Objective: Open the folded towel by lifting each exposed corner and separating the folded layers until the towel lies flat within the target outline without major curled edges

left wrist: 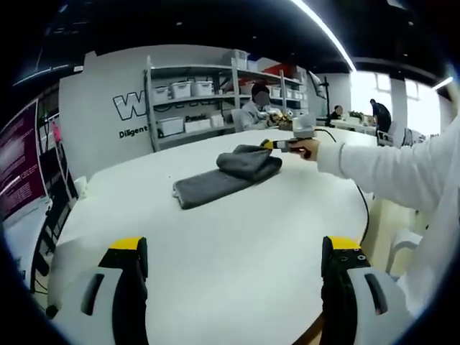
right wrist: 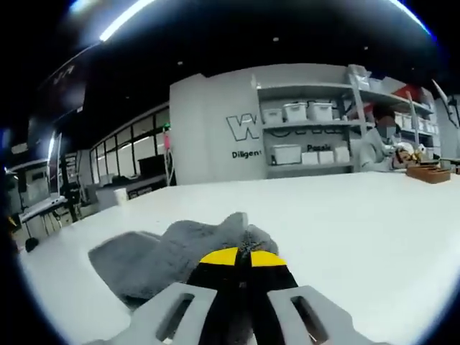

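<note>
Your left gripper hovers low over the white table, its fingers wide apart and touching nothing. Your right gripper has its fingers pressed together on a raised fold of the grey towel, which lies bunched mid-table. Shelf bins stay far behind.

White round table; grey folded towel lies bunched on it.

Towel near edge hidden behind right gripper jaws, pinched cloth not visible between tips; wall lettering cut off by shelving; shelf bin contents unreadable; left gripper jaw bases cropped at bottom.
</note>
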`<state>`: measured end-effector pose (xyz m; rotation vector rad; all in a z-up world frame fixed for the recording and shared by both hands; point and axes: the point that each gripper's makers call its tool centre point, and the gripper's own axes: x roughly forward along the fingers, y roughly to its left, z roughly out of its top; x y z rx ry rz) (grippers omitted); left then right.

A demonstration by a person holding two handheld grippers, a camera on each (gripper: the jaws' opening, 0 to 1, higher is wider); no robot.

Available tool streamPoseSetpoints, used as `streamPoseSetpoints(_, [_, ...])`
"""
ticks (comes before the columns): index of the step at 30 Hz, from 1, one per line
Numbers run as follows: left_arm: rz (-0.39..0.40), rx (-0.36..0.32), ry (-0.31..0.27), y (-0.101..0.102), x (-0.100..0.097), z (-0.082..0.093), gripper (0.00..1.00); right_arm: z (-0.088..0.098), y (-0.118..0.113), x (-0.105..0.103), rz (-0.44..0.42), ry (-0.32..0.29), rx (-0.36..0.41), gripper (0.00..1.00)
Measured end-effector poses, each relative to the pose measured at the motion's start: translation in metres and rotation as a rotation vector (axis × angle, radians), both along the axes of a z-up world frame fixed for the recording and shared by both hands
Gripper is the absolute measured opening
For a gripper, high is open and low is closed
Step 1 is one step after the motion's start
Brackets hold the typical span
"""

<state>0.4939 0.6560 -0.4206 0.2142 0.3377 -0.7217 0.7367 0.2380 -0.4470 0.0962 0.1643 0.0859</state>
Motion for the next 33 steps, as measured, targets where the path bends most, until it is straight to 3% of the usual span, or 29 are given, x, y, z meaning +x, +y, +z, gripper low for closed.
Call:
streamPoseSetpoints(12, [0.003,0.017,0.010,-0.002,0.005,-0.003,1.00,0.004,-0.072,-0.028,-0.109,0.011,-0.070,0.00])
streamPoseSetpoints(19, [0.003,0.025,0.008,-0.006,0.009,-0.003,1.00,-0.011,-0.127,-0.057,-0.190,0.075,-0.151,0.00])
streamPoseSetpoints(21, [0.000,0.029,0.010,-0.009,0.010,-0.004,1.00,-0.013,-0.140,-0.064,-0.210,0.079,-0.141,0.00])
streamPoseSetpoints(33, [0.011,0.027,0.003,-0.021,0.016,-0.003,1.00,-0.023,-0.230,-0.093,-0.342,0.142,-0.244,0.00])
